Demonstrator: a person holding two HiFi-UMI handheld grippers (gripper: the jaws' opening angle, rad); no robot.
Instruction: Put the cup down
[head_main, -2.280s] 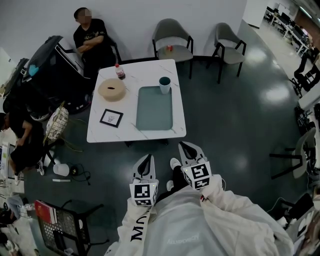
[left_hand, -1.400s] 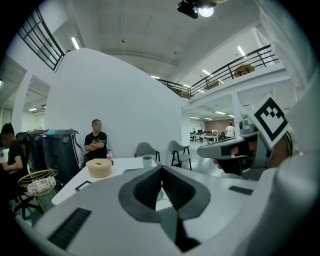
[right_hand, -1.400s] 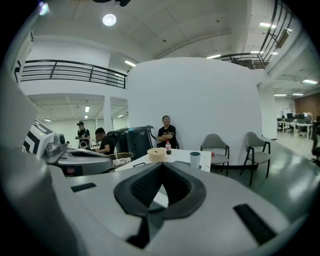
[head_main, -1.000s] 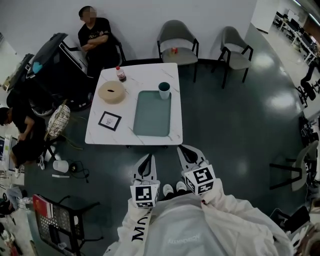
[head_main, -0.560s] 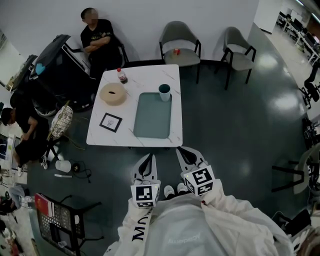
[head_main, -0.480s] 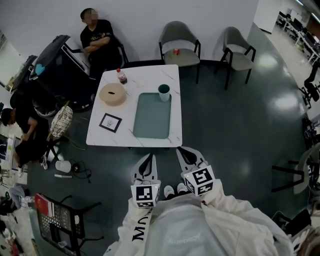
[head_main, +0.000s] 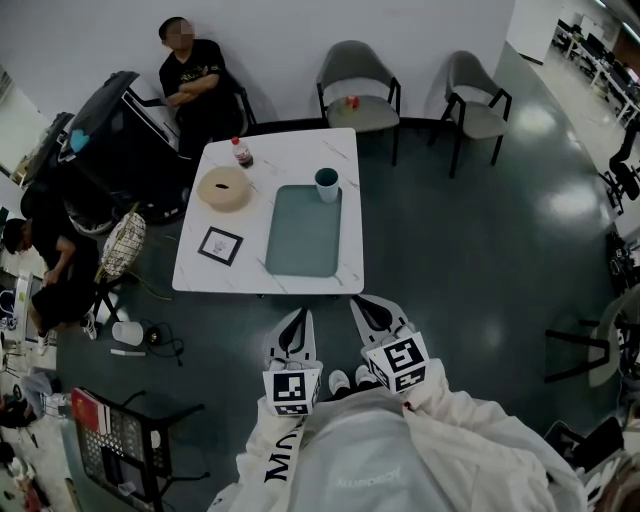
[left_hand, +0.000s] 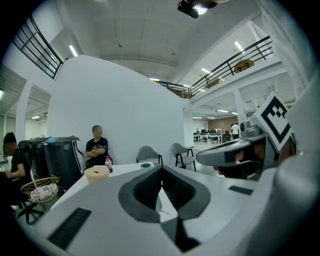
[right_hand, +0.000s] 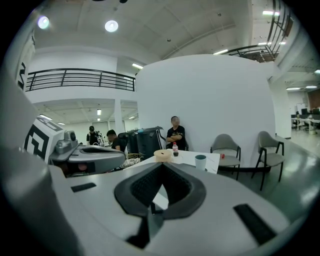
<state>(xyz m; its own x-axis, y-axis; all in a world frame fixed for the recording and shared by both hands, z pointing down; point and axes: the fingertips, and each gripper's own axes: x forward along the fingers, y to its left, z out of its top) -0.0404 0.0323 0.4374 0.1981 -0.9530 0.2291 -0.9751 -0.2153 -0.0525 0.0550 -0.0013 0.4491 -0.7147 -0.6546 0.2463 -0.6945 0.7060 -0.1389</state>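
Dim overhead light, glare patches on floor (head_main: 565, 190), strong fisheye edges

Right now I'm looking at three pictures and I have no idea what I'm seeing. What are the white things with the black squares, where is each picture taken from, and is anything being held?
A person stands holding two hand tools. Each is a gripper with two jaws, and the cubes with black squares are part of them. The top-down picture comes from a camera on the person's head. In it the left gripper and right gripper point toward a white table.

The other two pictures come from a camera riding on each gripper, looking along its jaws.

On the table are a tray, a cup at its far right corner, a bottle, a round tan object and a framed card.

Both grippers' jaws are together with nothing between them, so nothing is held. The cup stands by itself.
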